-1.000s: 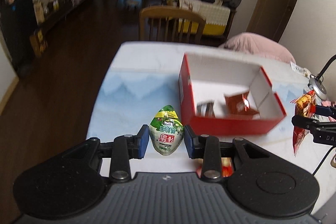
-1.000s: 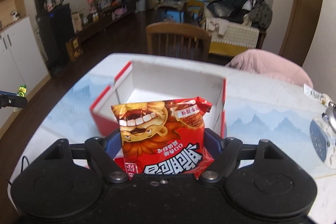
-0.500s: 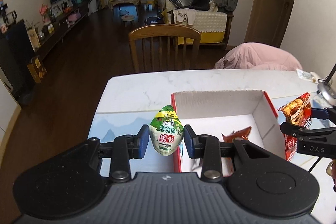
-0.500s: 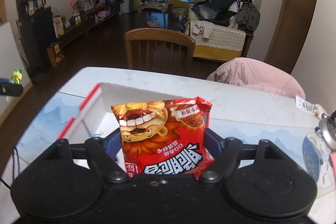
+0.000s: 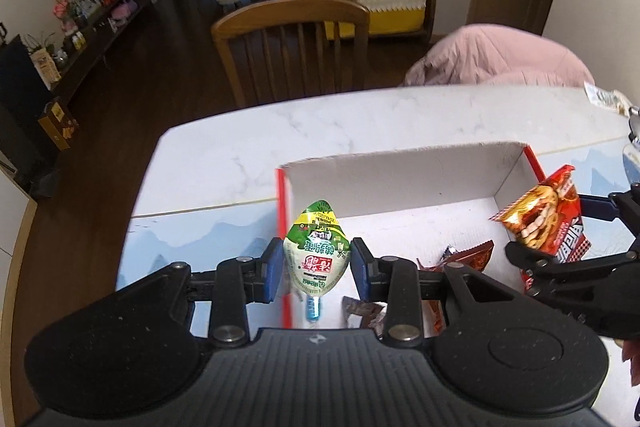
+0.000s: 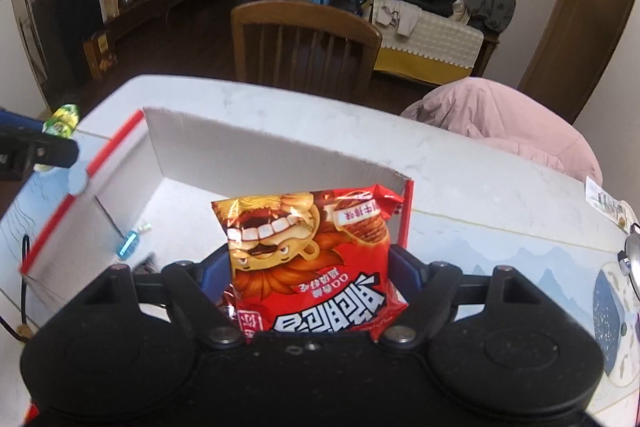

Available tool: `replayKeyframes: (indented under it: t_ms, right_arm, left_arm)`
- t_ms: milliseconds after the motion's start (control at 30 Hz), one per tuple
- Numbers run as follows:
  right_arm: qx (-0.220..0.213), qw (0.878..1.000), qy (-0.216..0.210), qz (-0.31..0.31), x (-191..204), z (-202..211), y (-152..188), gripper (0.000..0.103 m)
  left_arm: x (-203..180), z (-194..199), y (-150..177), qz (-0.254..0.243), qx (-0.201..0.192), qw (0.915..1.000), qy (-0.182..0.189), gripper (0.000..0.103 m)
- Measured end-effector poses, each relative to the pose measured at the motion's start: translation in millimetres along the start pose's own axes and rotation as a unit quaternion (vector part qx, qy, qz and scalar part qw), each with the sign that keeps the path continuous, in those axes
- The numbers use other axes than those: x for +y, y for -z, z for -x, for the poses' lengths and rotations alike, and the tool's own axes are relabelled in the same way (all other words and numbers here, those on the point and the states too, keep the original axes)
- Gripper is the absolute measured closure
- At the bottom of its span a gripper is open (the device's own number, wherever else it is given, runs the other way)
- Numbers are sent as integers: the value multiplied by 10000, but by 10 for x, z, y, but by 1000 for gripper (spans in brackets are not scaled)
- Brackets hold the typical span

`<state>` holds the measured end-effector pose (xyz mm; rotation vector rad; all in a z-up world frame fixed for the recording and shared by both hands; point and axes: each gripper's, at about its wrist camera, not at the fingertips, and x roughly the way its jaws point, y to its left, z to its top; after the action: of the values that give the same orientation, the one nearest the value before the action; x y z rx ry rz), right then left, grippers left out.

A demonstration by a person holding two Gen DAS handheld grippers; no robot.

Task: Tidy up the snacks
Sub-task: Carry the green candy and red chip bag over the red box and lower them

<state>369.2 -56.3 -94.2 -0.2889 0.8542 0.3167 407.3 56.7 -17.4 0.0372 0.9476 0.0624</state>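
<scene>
Snacks: two are held, one in each of the tongs, and a few more lie in the box.
Green snack [image 5: 317, 251]: small teardrop packet, green at the pointed top, pale below with red and green print seen upside down; a blue tab hangs under it.
Left tongs [image 5: 316, 269]: blue pads pinch the green snack from both sides, above the box's left wall.
Red snack [image 6: 310, 259]: puffy red and gold bag with a grinning cartoon face showing white teeth, and large white lettering upside down.
Right tongs [image 6: 310, 277]: jaws spread wide yet pressing the red snack on both sides, above the box's right corner; in the left view they appear at the right edge.
Box [image 5: 404, 183]: open, red outside and white inside, just beyond both tongs.
Loose snacks in box [image 5: 472, 255]: dark red wrappers on the floor, behind the left tongs' right finger.
Table [image 5: 360, 123]: white marble top under the box.
Chair [image 6: 306, 43]: wooden, at the far side.
</scene>
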Motion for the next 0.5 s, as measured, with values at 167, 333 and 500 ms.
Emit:
replayKeyframes:
  t_ms: [167, 333, 500]
  right_arm:
    - [91, 9998, -108, 101, 16, -120, -8, 23]
    - [132, 9985, -73, 530, 110, -234, 21, 24]
    - [79, 9958, -73, 912, 232, -306, -26, 24]
  left_arm:
    - [-179, -236, -18, -191, 124, 9997, 70, 68]
    - [-310, -474, -7, -323, 348, 9989, 53, 68]
    - [-341, -699, -16, -234, 622, 9977, 105, 68]
